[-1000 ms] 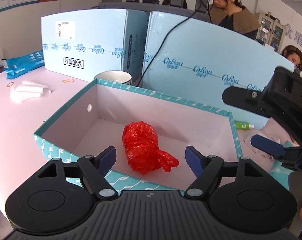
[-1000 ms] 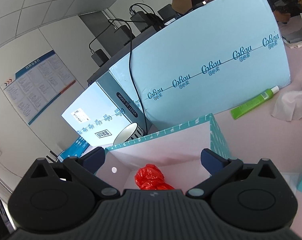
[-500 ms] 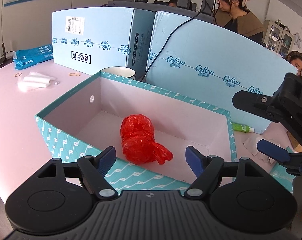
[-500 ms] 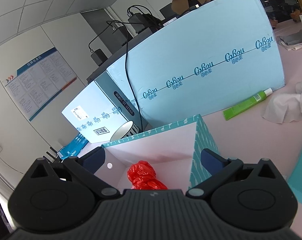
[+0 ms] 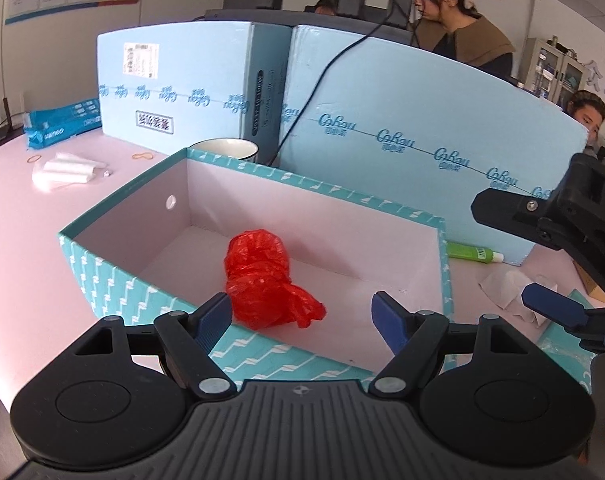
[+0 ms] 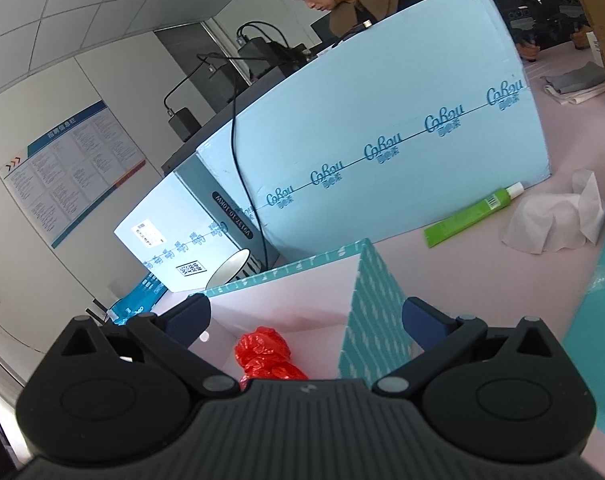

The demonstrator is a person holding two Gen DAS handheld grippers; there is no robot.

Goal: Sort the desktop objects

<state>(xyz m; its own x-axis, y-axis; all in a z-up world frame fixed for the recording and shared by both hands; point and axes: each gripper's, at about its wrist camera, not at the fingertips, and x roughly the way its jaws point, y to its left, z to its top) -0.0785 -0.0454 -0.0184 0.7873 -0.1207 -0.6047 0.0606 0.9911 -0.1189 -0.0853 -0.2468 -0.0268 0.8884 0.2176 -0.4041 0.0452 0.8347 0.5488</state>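
The crumpled red plastic bag [image 5: 266, 280] lies on the floor of the open teal-patterned cardboard box [image 5: 114, 280], just ahead of the left gripper [image 5: 302, 316] and nearer its left finger than its right. That gripper's blue-padded fingers stand wide apart with nothing between them, and the right gripper [image 6: 306, 316] is likewise spread and empty, its right finger over the box's near corner. With the bag already inside, the step in hand looks like going for another loose item — the green tube with a white cap [image 6: 472, 212] and the crumpled white tissue [image 6: 554, 220] lie on the pink desk ahead and to the right of the right fingers. Reaching either calls for swinging clear of the box wall first. The tall light-blue cartons [image 6: 382, 140] behind read "CoRou" — their other print is too small to read.
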